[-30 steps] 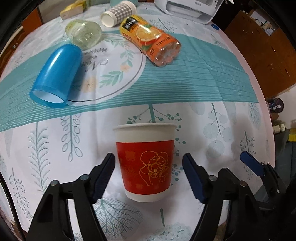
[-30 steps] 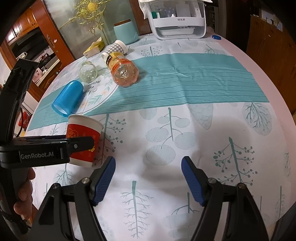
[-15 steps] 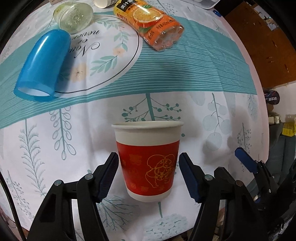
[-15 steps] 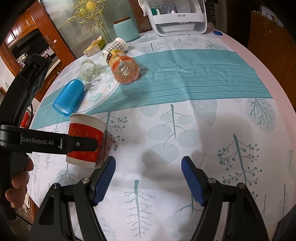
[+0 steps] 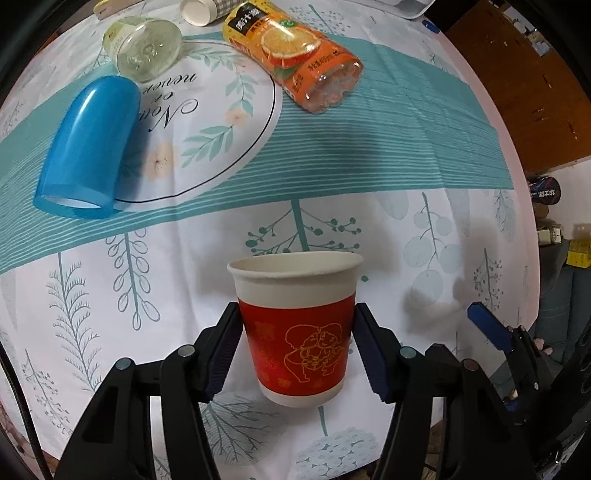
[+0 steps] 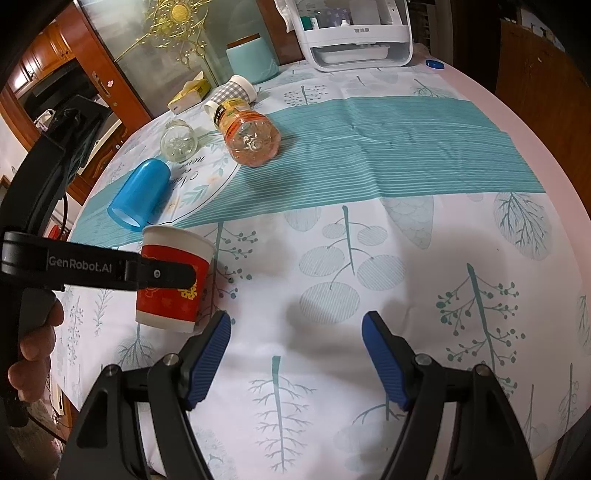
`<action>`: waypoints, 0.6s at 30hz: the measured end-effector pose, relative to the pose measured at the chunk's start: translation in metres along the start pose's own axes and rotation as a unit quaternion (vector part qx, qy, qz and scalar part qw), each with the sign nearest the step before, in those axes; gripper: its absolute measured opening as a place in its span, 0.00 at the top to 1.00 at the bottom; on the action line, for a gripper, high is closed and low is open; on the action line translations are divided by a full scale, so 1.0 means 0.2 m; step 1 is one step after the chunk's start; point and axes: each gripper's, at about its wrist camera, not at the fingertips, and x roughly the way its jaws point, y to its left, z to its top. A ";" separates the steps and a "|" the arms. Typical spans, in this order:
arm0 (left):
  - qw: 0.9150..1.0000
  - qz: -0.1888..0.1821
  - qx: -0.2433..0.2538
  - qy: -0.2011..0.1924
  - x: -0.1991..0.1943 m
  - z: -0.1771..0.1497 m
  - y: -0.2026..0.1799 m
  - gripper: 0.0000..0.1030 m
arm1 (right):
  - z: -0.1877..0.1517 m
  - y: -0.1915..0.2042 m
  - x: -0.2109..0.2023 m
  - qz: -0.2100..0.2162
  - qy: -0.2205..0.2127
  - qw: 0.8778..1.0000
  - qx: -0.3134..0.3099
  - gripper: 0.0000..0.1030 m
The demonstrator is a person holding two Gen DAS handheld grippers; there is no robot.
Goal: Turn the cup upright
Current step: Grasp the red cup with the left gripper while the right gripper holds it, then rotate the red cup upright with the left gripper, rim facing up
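Observation:
A red paper cup (image 5: pixel 297 328) with a white rim and gold drawing is upright, mouth up, between the fingers of my left gripper (image 5: pixel 295 350). Both pads touch its sides, so the gripper is shut on it. In the right wrist view the cup (image 6: pixel 171 280) looks lifted slightly off the tablecloth near the table's left front. My right gripper (image 6: pixel 295 354) is open and empty above the cloth, to the right of the cup. A blue plastic cup (image 5: pixel 88 147) lies on its side behind the red one.
An orange juice bottle (image 5: pixel 295 55), a clear glass jar (image 5: pixel 147 48) and a checked paper cup (image 6: pixel 236 90) lie on their sides further back. A white appliance (image 6: pixel 354 33) and a teal canister (image 6: pixel 251 59) stand at the far edge. The table edge runs along the right.
My left gripper has closed on the red cup, which stood free between open fingers a second ago, and lifted it a little. The right gripper has barely moved.

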 end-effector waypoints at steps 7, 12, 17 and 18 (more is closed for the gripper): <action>0.996 0.002 0.008 -0.085 -0.16 -0.07 0.00 0.44 | -0.01 0.01 0.00 0.003 0.002 1.000 -0.001 0.28; 0.980 0.015 0.022 -0.197 -0.24 -0.18 -0.02 0.44 | -0.02 0.04 -0.01 0.007 -0.003 1.000 -0.007 0.28; 0.949 0.023 0.035 -0.312 -0.22 -0.30 0.02 0.44 | -0.04 0.06 -0.01 -0.006 -0.006 1.000 -0.017 0.28; 0.940 0.023 0.040 -0.337 -0.21 -0.33 0.02 0.44 | -0.05 0.06 -0.01 -0.007 -0.006 1.000 -0.018 0.28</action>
